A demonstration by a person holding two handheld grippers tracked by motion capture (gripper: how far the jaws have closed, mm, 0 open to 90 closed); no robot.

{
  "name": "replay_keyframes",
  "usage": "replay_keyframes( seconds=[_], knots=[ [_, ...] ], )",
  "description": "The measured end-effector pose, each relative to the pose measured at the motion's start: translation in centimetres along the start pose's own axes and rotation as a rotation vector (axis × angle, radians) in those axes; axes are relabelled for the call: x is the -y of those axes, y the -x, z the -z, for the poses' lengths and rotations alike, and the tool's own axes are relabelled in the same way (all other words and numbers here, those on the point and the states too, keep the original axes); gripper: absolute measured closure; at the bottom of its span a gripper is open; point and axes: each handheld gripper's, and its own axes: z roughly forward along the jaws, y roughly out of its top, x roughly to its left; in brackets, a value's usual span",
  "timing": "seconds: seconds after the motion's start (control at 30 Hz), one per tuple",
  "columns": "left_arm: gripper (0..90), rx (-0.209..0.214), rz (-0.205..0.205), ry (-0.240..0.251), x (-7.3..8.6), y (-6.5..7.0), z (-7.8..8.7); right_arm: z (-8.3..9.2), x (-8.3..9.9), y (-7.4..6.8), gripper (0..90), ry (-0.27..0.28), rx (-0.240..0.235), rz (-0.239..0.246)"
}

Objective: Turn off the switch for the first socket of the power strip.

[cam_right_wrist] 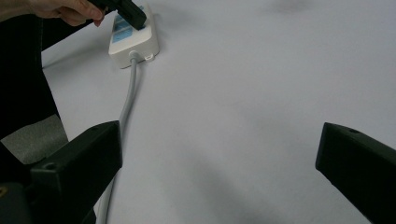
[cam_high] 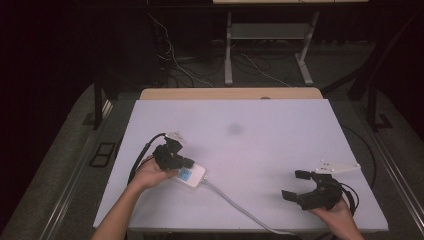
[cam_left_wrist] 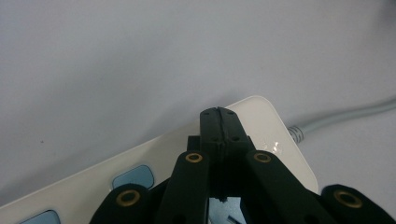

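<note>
Jaws of the left gripper (cam_high: 186, 162) are pressed together over the power strip (cam_high: 192, 175) at lower left; the right gripper (cam_high: 296, 185) is held apart at lower right.

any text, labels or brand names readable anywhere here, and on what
None can be read.
White power strip: its blue panels show faint marks in the high view, too small and blurred to read.
Left tool, right tool and white table top: no print shows.
</note>
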Motion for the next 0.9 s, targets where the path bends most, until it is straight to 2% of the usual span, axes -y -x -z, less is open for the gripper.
replay_keyframes(
  seconds=[0.33, 0.4, 0.47, 0.6, 0.9],
  knots=[
    [89.7, -0.001, 0.012, -0.003, -0.1, 0.0, 0.0, 0.1, 0.0, 0.1, 0.3, 0.005, 0.001, 0.0],
    [89.5, 0.007, 0.015, 0.021, -0.2, 0.0, 0.6, 0.1, 0.0, 0.1, 0.3, 0.008, 0.001, -0.001],
    [89.4, -0.008, -0.001, 0.012, -0.4, 0.0, 0.9, 0.1, 0.0, 0.1, 0.3, 0.009, 0.002, -0.002],
    [89.3, -0.008, -0.009, 0.032, -0.9, 0.1, 1.5, 0.2, 0.0, 0.2, 0.3, 0.01, 0.002, -0.003],
    [89.3, -0.033, 0.0, 0.076, -1.4, -0.2, 2.7, 0.2, 0.0, 0.2, 0.3, 0.014, 0.001, -0.006]
  ],
)
